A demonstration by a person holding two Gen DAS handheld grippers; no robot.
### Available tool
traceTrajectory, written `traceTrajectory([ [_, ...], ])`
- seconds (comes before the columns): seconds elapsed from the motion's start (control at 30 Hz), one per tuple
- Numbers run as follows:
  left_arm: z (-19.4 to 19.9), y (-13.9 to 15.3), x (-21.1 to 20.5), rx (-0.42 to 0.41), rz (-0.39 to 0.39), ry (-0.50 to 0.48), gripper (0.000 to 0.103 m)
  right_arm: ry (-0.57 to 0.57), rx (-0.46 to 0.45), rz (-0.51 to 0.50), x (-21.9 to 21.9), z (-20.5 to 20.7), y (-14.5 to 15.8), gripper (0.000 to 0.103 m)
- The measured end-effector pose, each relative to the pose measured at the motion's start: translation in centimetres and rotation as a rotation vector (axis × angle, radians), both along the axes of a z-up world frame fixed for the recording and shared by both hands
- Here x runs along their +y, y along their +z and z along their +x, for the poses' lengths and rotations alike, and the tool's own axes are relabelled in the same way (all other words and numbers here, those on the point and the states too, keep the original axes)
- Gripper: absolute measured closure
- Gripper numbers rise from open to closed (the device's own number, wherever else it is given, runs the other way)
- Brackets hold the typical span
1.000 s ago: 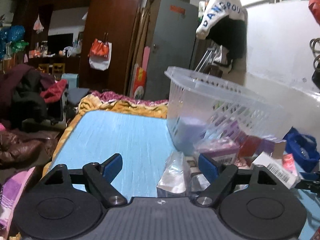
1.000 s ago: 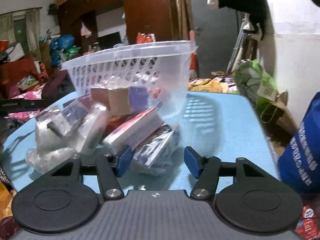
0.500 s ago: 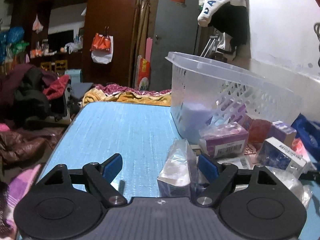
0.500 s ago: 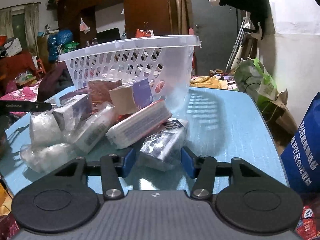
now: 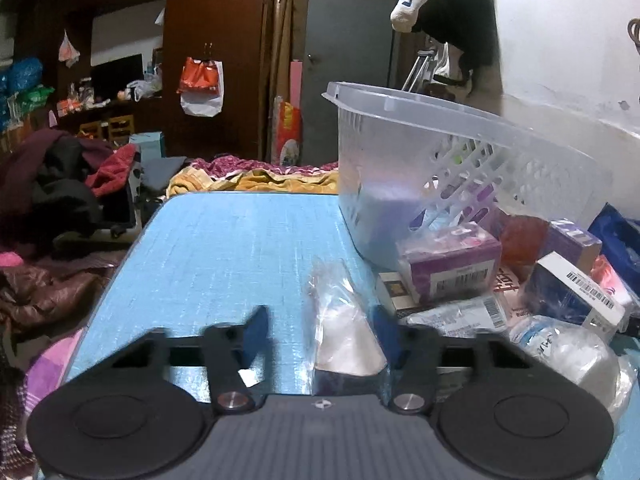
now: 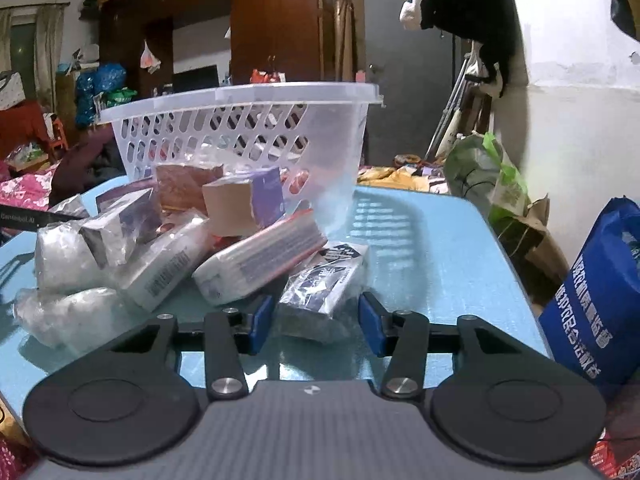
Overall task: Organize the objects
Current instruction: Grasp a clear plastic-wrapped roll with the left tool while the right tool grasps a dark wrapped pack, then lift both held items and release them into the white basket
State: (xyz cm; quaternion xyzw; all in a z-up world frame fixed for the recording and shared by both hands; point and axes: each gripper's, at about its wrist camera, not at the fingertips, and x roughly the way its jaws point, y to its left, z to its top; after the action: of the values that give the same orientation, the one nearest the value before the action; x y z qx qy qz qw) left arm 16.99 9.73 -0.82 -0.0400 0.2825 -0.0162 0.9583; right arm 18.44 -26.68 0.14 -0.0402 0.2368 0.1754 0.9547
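Note:
A clear plastic basket stands on the blue table, with boxes and packets piled against it. My left gripper has a clear bag of white stuff between its blurred, closing jaws. The right finger is at the bag and the left finger is still apart from it. In the right wrist view the basket stands behind the same pile. My right gripper is closing its jaws around a blue-and-white wrapped packet, with both pads close beside it.
A purple box and other cartons lie to the right of the left gripper. A long white pack leans beside the blue-and-white packet. A blue bag and a green bag stand off the table's right edge. Clothes are heaped at the left.
The left jaws have come much closer together around the clear bag. The right jaws have narrowed a little around the blue-and-white packet. Both views sit slightly nearer the pile.

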Motion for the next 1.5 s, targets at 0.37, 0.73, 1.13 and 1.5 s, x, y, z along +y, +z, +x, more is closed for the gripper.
traceTrajectory([
  [0.37,-1.0,0.1,0.7,-0.074,-0.061,-0.042,0.063,-0.059,-0.138,0.044,-0.6,-1.9,0.1,0.055],
  [0.73,-1.0,0.0,0.8,-0.074,-0.062,-0.059,0.063,-0.067,-0.106,0.028,-1.2,-1.8,0.1,0.051],
  [1.13,-1.4,0.1,0.8,-0.093,-0.062,-0.062,0.063,-0.064,-0.049,-0.065,-0.6,-0.4,0.0,0.060],
  [1.5,-3.5,0.7,0.4,-0.232,-0.040,-0.044,0.064,-0.049,-0.115,-0.009,-1.1,-1.7,1.1,0.061],
])
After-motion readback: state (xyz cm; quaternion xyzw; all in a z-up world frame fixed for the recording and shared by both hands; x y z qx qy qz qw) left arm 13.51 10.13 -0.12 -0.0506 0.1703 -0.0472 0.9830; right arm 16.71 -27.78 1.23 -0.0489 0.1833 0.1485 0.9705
